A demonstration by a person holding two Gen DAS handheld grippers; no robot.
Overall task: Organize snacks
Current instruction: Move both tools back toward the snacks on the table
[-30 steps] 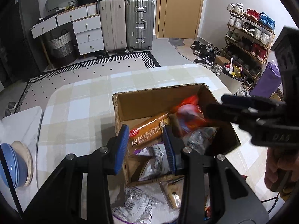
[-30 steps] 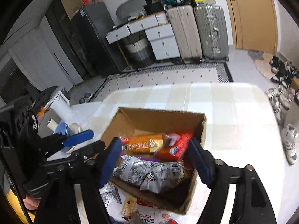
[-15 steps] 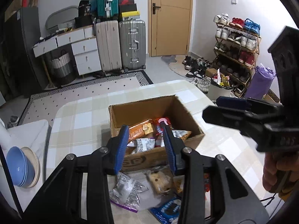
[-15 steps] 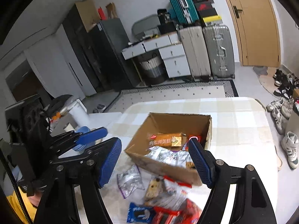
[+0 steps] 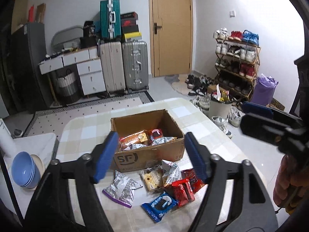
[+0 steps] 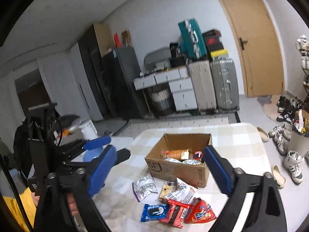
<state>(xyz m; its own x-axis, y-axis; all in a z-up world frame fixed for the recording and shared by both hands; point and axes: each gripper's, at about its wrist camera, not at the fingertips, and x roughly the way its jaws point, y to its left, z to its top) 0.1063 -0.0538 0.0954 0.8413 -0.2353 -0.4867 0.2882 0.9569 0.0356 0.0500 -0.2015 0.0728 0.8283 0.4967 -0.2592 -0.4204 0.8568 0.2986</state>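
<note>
Both sets of tongs hang in the air above the near edge of the surface (image 5: 87, 123), which wears a pale checked cloth. The left tongs (image 5: 150, 155) have just been opening and now stand apart with nothing between their blue pads; the right tongs (image 6: 160, 171) have just been opening too and gape wider still, likewise empty.

From the left camera, the cardboard box (image 5: 146, 154) sits at the middle of the surface, open at the top, with an orange-brown packet (image 5: 133, 138) and a few silver ones lying inside. In front of the box, toward six o'clock, loose snacks lie on the cloth: a silver bag with a purple edge (image 5: 121, 190) at seven o'clock, a clear-wrapped cake (image 5: 150, 179) just beside the box front, a blue cookie packet (image 5: 159, 205) nearest the camera, and red packets (image 5: 183, 190) at five o'clock, touching one another.

At nine o'clock stacked blue bowls (image 5: 24, 174) rest on a side counter. A person's hand (image 5: 285, 181) grips the right handle at three o'clock.
</note>
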